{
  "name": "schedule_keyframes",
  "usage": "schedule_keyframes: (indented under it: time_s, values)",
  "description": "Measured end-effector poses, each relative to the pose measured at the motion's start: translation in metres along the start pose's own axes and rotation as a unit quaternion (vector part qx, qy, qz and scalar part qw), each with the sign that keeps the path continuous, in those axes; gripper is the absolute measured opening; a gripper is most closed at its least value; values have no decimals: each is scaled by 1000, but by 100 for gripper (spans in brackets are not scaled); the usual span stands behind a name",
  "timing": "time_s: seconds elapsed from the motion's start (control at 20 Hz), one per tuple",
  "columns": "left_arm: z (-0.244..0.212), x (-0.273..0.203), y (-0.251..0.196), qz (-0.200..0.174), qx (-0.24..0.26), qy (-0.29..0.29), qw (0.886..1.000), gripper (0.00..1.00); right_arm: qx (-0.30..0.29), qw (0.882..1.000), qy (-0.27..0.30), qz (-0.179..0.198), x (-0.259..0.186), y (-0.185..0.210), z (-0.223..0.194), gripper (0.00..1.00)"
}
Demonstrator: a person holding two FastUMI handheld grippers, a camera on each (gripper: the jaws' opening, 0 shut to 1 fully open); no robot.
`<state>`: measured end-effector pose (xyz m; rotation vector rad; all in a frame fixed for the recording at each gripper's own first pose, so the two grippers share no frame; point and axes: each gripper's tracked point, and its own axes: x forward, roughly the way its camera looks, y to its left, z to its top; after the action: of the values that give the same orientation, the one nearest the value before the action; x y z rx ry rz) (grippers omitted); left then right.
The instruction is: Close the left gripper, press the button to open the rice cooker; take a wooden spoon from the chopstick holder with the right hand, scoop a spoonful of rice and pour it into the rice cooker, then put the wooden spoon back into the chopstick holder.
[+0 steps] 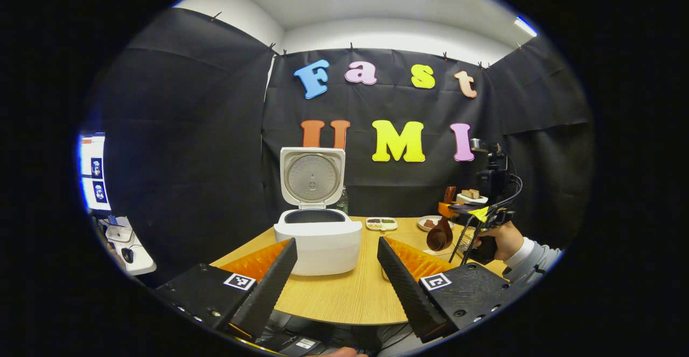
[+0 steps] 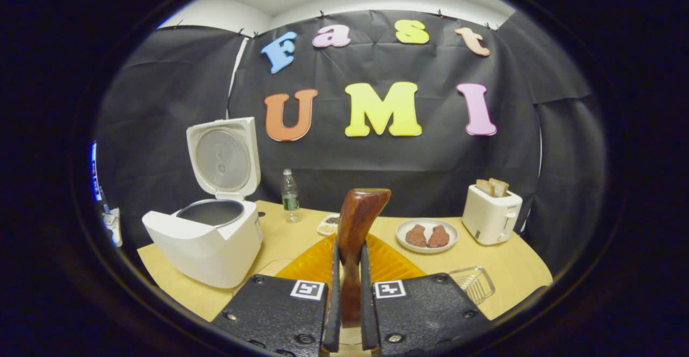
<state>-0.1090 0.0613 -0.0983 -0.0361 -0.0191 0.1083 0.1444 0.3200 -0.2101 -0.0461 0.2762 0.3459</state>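
While the right gripper [image 2: 350,292] is clamping its two fingers on the wooden spoon [image 2: 355,228] above the table [image 2: 517,271], the left gripper [image 1: 336,281] is hanging with fingers spread apart before the rice cooker [image 1: 317,238], whose lid is standing open, no readable brand showing.

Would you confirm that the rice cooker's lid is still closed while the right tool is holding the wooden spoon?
Not quite: the rice cooker stands with its lid raised and the inner pot showing, as the right gripper view shows. The rest holds: the right tool is shut on the wooden spoon.
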Motion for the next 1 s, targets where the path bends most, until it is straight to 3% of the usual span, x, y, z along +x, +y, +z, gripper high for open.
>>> schedule_keyframes:
  time_s: [0.2,0.4,0.55,0.6,0.65,1.0]
  values:
    - [-6,1,5,1,1,2,1000,96,-4,999,47,-4,12,9,-46,21]
    - [-11,2,7,3,-6,6,1000,96,14,998,63,-18,8,8,-62,21]
    - [-11,1,8,3,-10,7,1000,96,88,993,85,5,-2,23,-67,21]
    - [-12,1,8,3,-10,8,1000,96,113,989,90,19,-1,31,-67,16]
    - [-11,2,8,3,-9,8,1000,96,133,986,93,31,1,40,-67,20]
    - [-14,4,11,4,-6,9,1000,96,206,968,98,104,14,79,-64,20]
